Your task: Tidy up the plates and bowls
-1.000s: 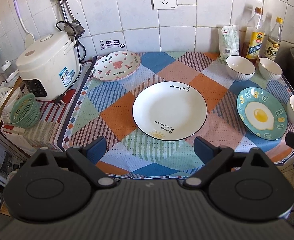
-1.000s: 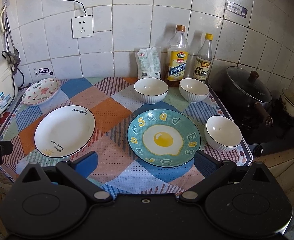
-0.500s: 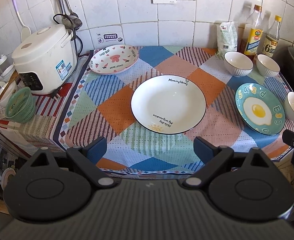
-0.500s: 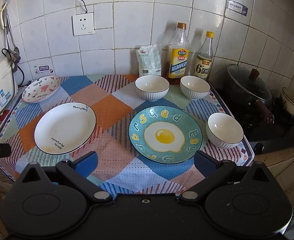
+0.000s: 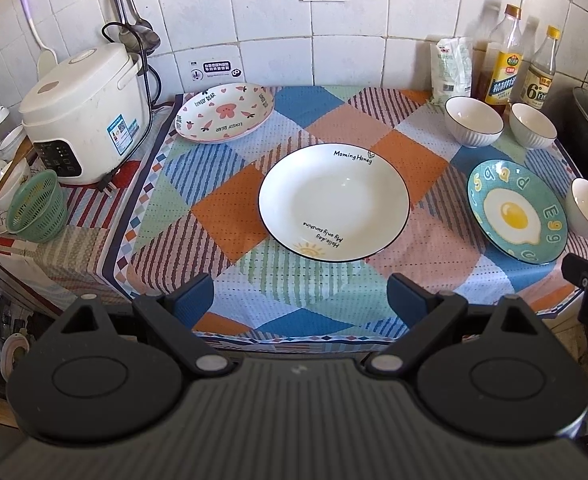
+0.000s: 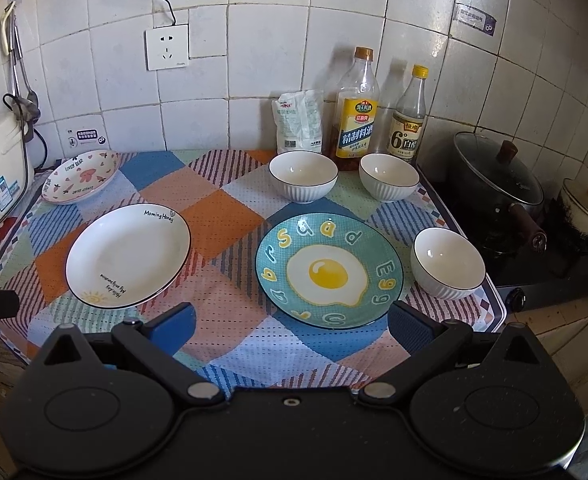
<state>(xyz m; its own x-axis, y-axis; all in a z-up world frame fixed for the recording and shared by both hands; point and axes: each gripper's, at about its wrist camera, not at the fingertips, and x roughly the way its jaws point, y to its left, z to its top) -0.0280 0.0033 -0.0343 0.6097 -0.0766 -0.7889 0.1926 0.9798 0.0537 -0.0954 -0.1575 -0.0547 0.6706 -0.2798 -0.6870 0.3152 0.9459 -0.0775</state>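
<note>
Poised with jaws wide and empty over a patchwork tablecloth (image 5: 229,208): left gripper (image 5: 300,294) before the white "Morning Honey" plate (image 5: 334,200), right gripper (image 6: 289,324) before the fried-egg plate (image 6: 328,270), where glazed rims risk slipping from a shallow pinch.

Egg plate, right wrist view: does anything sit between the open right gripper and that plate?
Nothing visible does. The right gripper is open just short of the egg plate, with only bare tablecloth between them. The nearest bowl sits off to the plate's right, apart from it.
</note>
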